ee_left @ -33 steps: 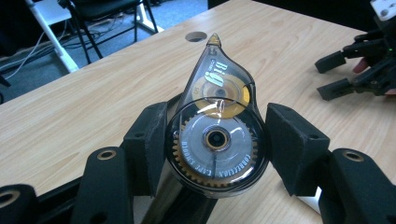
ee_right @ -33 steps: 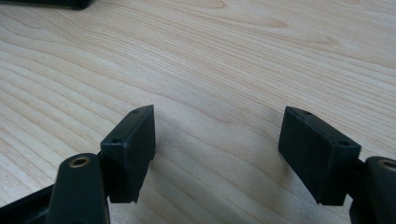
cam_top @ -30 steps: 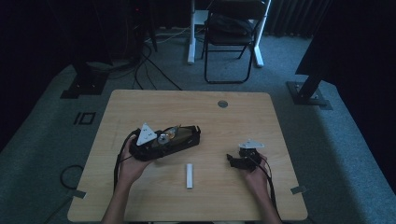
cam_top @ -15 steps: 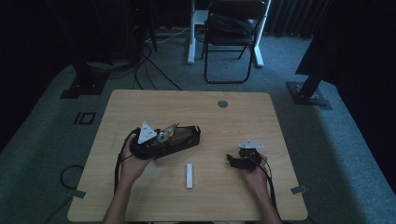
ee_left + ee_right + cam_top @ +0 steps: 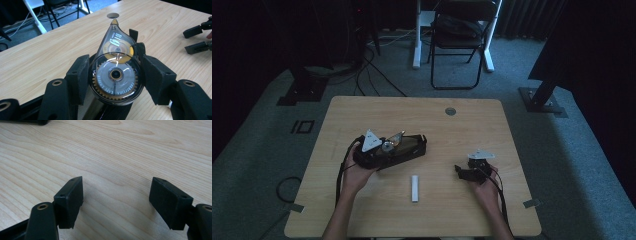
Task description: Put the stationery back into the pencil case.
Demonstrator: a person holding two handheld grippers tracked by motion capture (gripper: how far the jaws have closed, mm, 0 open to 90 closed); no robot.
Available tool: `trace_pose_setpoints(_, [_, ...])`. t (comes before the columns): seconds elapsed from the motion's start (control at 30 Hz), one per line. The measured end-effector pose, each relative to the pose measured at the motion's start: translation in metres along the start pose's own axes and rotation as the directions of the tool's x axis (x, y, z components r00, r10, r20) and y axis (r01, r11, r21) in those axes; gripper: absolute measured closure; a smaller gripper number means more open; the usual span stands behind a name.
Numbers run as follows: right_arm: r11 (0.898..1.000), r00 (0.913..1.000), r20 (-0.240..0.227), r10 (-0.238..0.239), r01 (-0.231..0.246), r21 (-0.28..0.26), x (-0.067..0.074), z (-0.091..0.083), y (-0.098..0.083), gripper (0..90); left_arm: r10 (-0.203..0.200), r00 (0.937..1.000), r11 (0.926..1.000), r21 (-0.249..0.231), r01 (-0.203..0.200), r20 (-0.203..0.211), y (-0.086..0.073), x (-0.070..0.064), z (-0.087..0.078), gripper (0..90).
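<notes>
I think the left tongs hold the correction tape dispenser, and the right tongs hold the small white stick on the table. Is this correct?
Not quite. The left tongs do grip the correction tape dispenser, but the right tongs are open with nothing between them, as the right gripper view shows. In the high view the small white stick lies apart from them on the table.

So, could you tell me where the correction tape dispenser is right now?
The correction tape dispenser sits clamped between the left gripper's pads, left of table centre in the high view, its tip pointing toward the round grommet hole.
</notes>
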State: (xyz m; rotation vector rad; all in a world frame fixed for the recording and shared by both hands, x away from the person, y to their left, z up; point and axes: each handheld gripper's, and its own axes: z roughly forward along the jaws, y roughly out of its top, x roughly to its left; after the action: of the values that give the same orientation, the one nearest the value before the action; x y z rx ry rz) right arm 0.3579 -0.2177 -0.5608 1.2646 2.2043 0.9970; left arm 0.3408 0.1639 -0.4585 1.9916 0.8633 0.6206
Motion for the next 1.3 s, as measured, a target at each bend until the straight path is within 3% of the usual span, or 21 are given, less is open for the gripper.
trace_pose_setpoints(1.3, [1.000, 1.0000, 0.000, 0.000, 0.000, 0.000, 0.000, 0.000, 0.000, 27.3, -0.045, 0.9976, 0.9937, 0.104, 0.040, 0.052, -0.013, 0.015, 0.036, 41.4])
